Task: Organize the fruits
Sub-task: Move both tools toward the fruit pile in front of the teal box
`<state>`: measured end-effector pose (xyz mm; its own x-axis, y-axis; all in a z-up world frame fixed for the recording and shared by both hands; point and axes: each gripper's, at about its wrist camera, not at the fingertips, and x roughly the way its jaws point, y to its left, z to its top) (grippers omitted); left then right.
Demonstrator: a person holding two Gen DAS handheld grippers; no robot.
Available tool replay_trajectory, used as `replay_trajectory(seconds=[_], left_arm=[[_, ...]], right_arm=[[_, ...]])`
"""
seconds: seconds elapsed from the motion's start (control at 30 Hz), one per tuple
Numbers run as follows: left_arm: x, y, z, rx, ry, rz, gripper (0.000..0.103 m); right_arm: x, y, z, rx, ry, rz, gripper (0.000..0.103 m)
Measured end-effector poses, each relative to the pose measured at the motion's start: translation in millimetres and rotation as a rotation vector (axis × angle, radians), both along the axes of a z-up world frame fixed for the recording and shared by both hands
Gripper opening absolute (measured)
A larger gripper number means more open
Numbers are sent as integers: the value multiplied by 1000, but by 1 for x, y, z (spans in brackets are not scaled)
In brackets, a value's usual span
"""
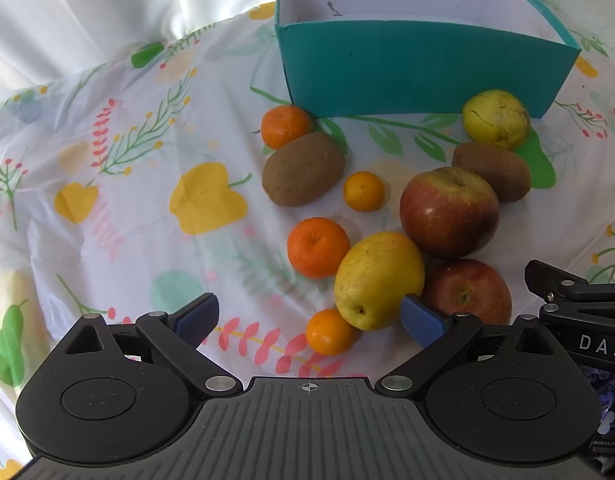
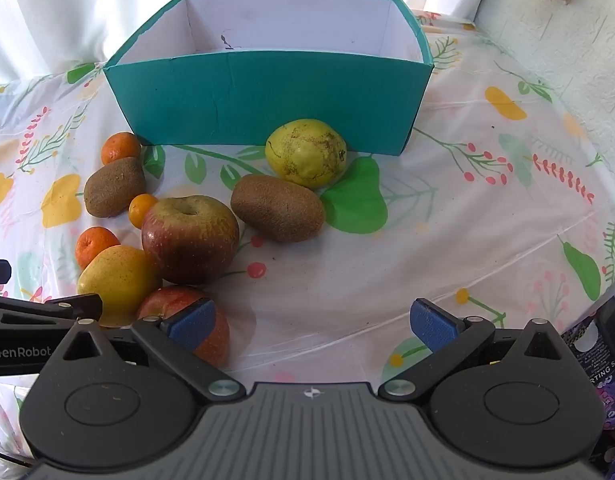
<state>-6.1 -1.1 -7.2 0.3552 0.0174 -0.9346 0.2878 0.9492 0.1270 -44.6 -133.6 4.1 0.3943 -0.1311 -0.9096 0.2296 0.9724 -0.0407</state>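
A: Nearest first, what are the two tools doing?

B: The left gripper (image 1: 309, 322) hangs with its jaws spread fully and nothing between its blue pads; a small orange citrus (image 1: 331, 331) and a yellow pear (image 1: 377, 280) lie just beyond it. The right gripper (image 2: 312, 324) is equally wide and empty, over bare floral tablecloth (image 2: 487, 208), one pad in front of a red apple (image 2: 179, 300).

A: And the fruit?

B: All loose on the table, clustered: a larger red-green apple (image 2: 189, 238), two brown fuzzy kiwis (image 2: 277, 207) (image 2: 114, 192), tangerines (image 1: 318, 247) (image 1: 286, 126), a blemished yellow-green pear (image 2: 306, 153) touching the box.

A: The box?

B: The teal cardboard box (image 2: 267, 96) stands farthest, open-topped; what shows of its white inside looks empty. I'd judge nothing is sorted yet, the wide jaws readied for a first pick.
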Motion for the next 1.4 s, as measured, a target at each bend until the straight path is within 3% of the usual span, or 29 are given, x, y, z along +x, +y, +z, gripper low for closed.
replay_trajectory(seconds=[0.23,0.4,0.57,0.67,0.83,1.0,1.4], left_arm=[[4,6,2,-45,-10,9,100],[7,15,5,-83,-63,40,100],[7,26,15,-121,-198,114,100],[7,30,18,-116,-267,152,100],[2,32,18,-162,-328,138,100],[-18,31,24,-158,-407,108,100],[-33,28,10,-169,-277,4,100]], right_arm=[[-6,-6,3,40,-42,-19,103],[-12,-30,4,108,-129,-65,103],[-31,-45,12,152,-347,-159,103],[-42,-40,12,187,-474,-96,103],[-42,-25,6,198,-481,13,103],[-48,-23,1,175,-487,23,103],[-58,-9,-13,192,-435,71,103]])
